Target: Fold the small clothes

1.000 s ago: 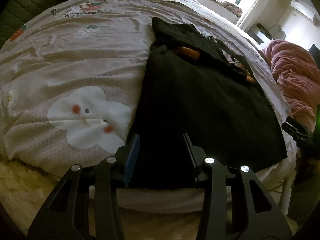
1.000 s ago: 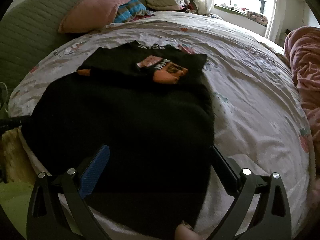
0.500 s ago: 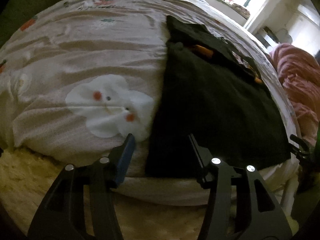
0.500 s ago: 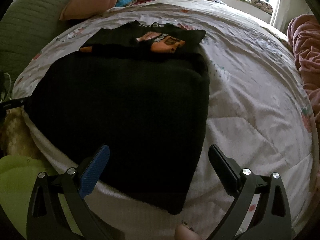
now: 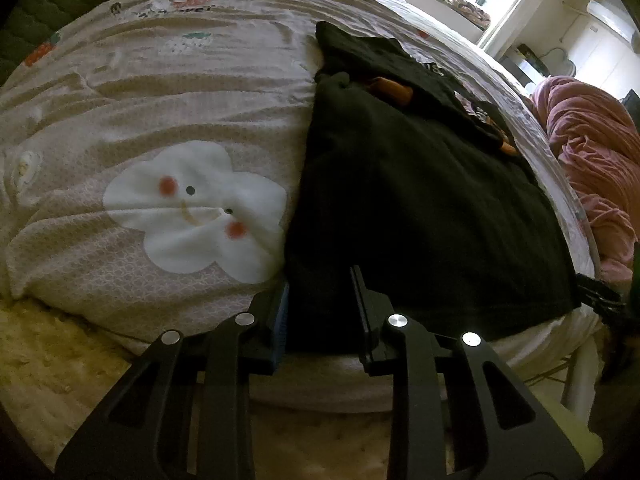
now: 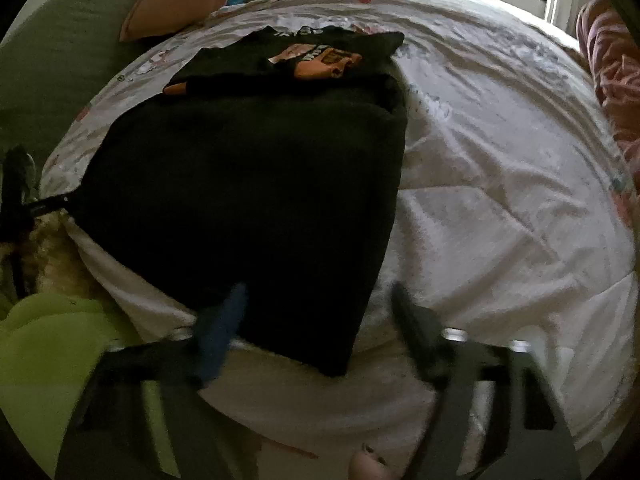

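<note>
Since the earlier frame the left gripper has slid back onto the near left corner of the black garment, where half a second ago its blue finger stood over the bare quilt; the right gripper has drawn nearer to the near right corner. The bed, covered by a pale quilt with a white cloud face at 9 o'clock of the left view, carries the garment flat along its near edge. A second dark garment with an orange print lies at 12 o'clock, touching the far hem. The left jaws are closing with the black corner between them; I cannot tell if they already clench. The right jaws, blurred, are closing too, cloth between, not yet pressing.
</note>
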